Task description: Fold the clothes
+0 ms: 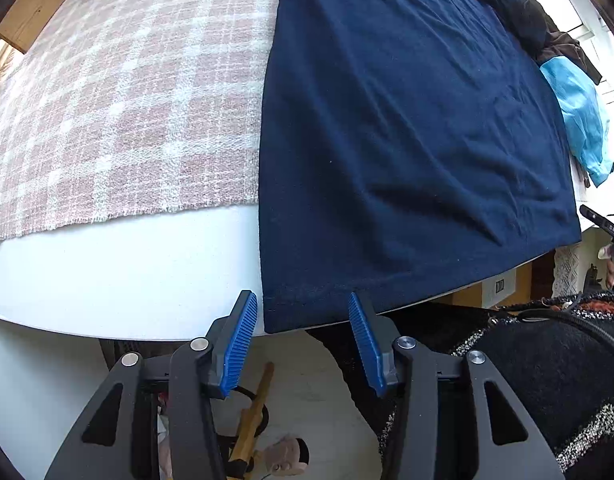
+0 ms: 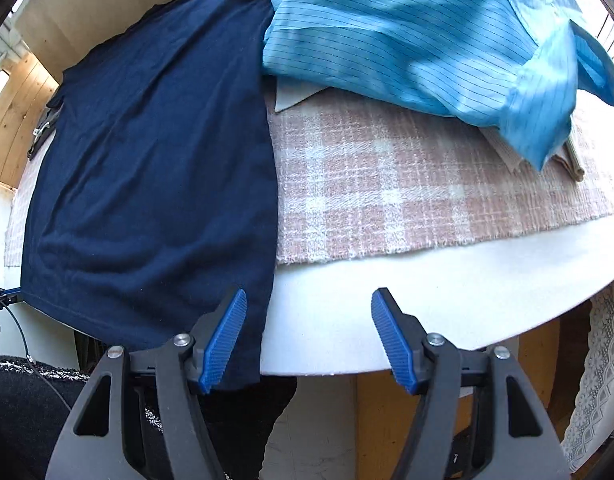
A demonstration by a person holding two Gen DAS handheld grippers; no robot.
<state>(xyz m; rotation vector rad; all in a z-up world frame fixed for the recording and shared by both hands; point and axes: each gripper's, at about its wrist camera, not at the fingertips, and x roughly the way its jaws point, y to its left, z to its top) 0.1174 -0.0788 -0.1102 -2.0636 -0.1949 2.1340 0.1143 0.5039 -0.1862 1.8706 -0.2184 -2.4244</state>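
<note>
The navy shirt lies spread flat down the middle of the bench, most of it on the pink plaid cloth, with its hem hanging just over the near white edge. Both lower corners are right in front of you: the left gripper has its jaws wide apart and empty, straddling the shirt's left hem corner, and the right gripper is equally spread and empty, its left pad over the right hem corner while the other pad sits over bare bench.

The step in hand looks like taking the two hem corners. Shift the right gripper slightly leftward so the side edge falls between the pads rather than beside them. Close on both layers of fabric at each corner, a little in from the edge, so the hem cannot slip out. Grip at matching heights, or the fold will skew.

When you carry the hem up, stay clear of the light blue garment heaped just beside the shirt's upper right; it touches the navy fabric there and could drag.
</note>
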